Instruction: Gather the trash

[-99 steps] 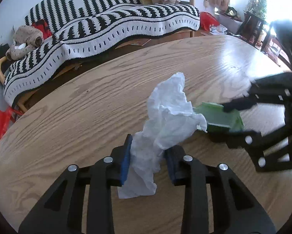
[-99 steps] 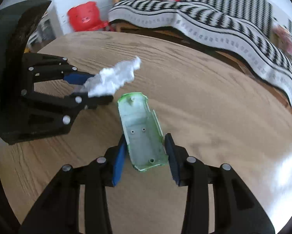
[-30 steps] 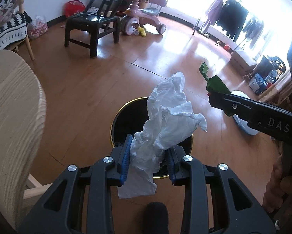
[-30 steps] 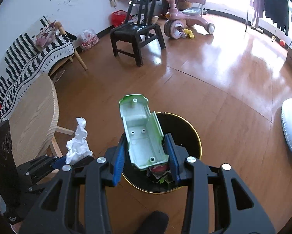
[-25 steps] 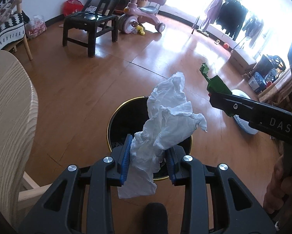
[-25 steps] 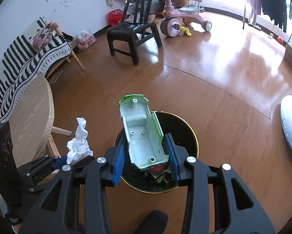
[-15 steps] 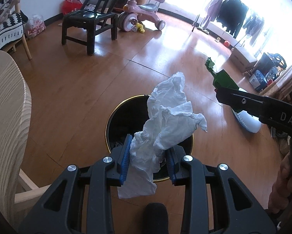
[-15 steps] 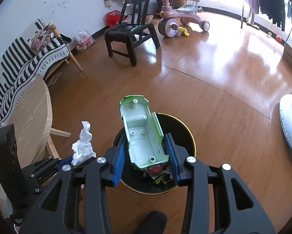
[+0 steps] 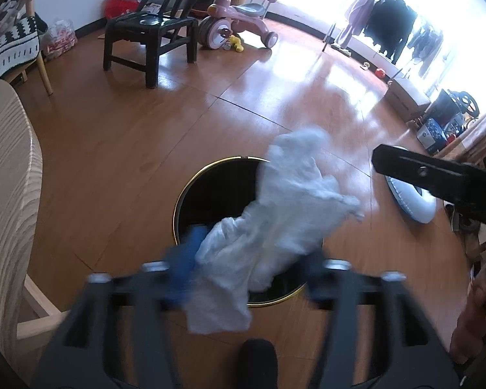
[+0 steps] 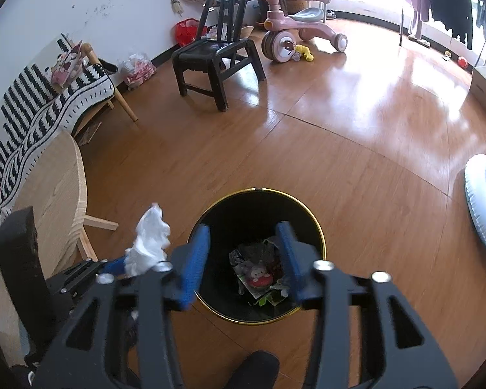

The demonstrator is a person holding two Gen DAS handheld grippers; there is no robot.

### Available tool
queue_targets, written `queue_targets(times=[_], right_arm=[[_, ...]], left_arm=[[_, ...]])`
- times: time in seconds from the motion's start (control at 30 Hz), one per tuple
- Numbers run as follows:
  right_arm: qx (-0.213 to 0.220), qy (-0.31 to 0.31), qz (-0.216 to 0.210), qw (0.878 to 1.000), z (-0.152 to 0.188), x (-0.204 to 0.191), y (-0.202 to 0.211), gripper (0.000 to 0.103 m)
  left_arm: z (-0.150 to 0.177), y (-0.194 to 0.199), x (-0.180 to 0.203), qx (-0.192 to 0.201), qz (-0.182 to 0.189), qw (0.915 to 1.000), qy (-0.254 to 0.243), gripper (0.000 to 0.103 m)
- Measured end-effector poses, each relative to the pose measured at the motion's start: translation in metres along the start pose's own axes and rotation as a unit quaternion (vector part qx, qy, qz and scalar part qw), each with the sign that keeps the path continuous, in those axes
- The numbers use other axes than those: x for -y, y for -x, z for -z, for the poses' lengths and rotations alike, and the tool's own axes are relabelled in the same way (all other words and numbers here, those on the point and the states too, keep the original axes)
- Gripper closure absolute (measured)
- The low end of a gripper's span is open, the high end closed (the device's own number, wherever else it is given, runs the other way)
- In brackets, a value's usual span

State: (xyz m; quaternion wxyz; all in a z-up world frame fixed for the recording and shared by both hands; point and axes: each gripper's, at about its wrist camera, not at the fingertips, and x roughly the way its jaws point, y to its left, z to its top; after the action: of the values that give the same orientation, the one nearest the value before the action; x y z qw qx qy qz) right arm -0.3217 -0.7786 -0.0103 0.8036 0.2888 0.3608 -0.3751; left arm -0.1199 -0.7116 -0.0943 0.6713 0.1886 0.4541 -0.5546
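A black trash bin with a gold rim stands on the wood floor below both grippers, with wrappers inside. My left gripper has its jaws spread wide; the crumpled white tissue lies loose between them above the bin, blurred. It also shows in the right wrist view. My right gripper is open and empty over the bin. The green plastic piece is out of sight.
A light wooden table is at the left. A black chair, a pink ride-on toy and a striped sofa stand farther off. A white inflatable ring lies at the right.
Both grippers have opened over the bin. The green plastic piece has left the right gripper. The tissue has come loose in the left jaws and tilted right.
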Motion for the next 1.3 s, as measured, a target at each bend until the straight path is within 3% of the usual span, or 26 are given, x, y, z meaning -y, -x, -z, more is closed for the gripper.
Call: queue_targets(times=[0.07,0.17,0.57,0.8,0.9,1.13,1.3], right_arm=[[0.009,-0.006,0.004,1.0,0.0,0.001,0.003,0.032],[0.012,-0.017,0.002,1.0,-0.002,0.004,0.004,0.026],[0.016,-0.014,0.001,1.0,-0.004,-0.001,0.006,0.019],[0.022,-0.014,-0.004,1.0,-0.009,-0.011,0.011,0.015],[0.027,-0.006,-0.014,1.0,-0.013,-0.026,0.015,0.011],[0.022,0.044,-0.049,0.998,-0.018,-0.104,0.016,0.007],[0.016,0.115,-0.089,0.989,-0.007,-0.198,0.021,0.007]], left_arm=[[0.0,0.003,0.0,0.01,-0.003,0.9999,0.002,0.022],[-0.002,0.001,0.001,0.005,-0.004,1.0,0.003,0.018],[0.001,0.009,0.003,0.011,-0.018,0.9997,-0.01,0.014],[0.002,0.035,-0.004,0.032,-0.035,0.9987,-0.018,0.014],[0.005,0.059,-0.018,0.049,-0.051,0.9974,-0.016,0.011],[0.018,0.139,-0.088,0.083,-0.137,0.9862,0.042,0.01],[0.05,0.204,-0.159,0.098,-0.218,0.9664,0.094,0.007]])
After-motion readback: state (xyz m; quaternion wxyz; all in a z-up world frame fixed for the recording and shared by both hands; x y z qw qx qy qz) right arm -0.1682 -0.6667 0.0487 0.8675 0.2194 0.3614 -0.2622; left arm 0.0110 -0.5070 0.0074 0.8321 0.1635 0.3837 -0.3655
